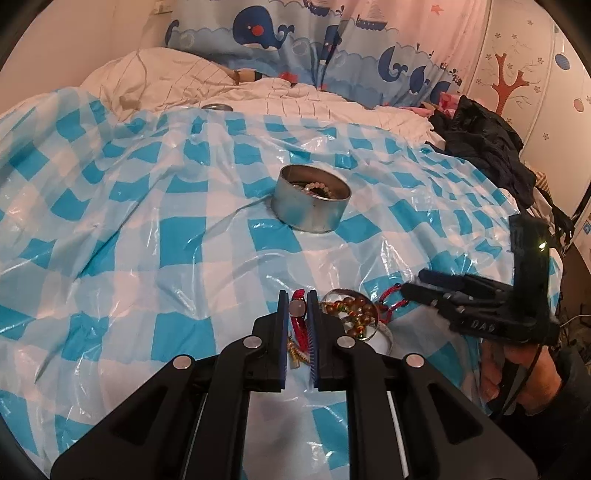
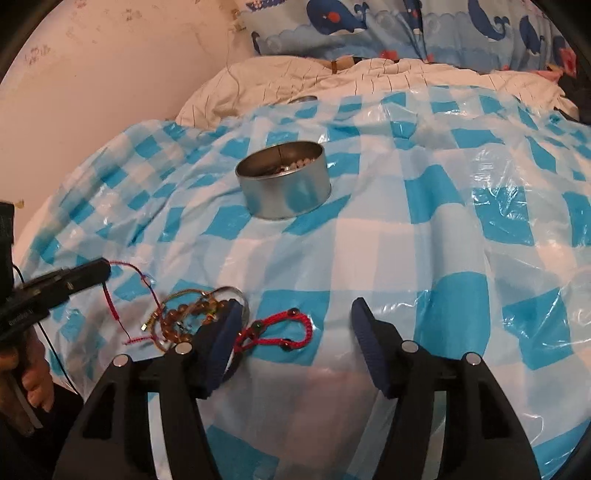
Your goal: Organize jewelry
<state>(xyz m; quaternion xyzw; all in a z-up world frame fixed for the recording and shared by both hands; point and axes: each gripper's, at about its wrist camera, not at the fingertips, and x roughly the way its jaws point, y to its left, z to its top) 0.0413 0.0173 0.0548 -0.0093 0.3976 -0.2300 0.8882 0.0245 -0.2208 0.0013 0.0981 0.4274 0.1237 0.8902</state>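
My left gripper is shut on a red cord bracelet with a pale bead, held just above the blue-checked plastic sheet. From the right wrist view, thin red cord trails from the left gripper down to the sheet. Beside it lies a pile with an amber bead bracelet. My right gripper stands open. A red braided bracelet lies flat between its fingers, untouched by the pads. Farther back, a round metal tin holds a pale beaded bracelet.
The sheet covers a soft, wrinkled bed with a white quilt behind it. A second metal rim peeks out at the sheet's far edge. Dark clothes are heaped at the right, below a whale-print curtain. A person's hand grips the left handle.
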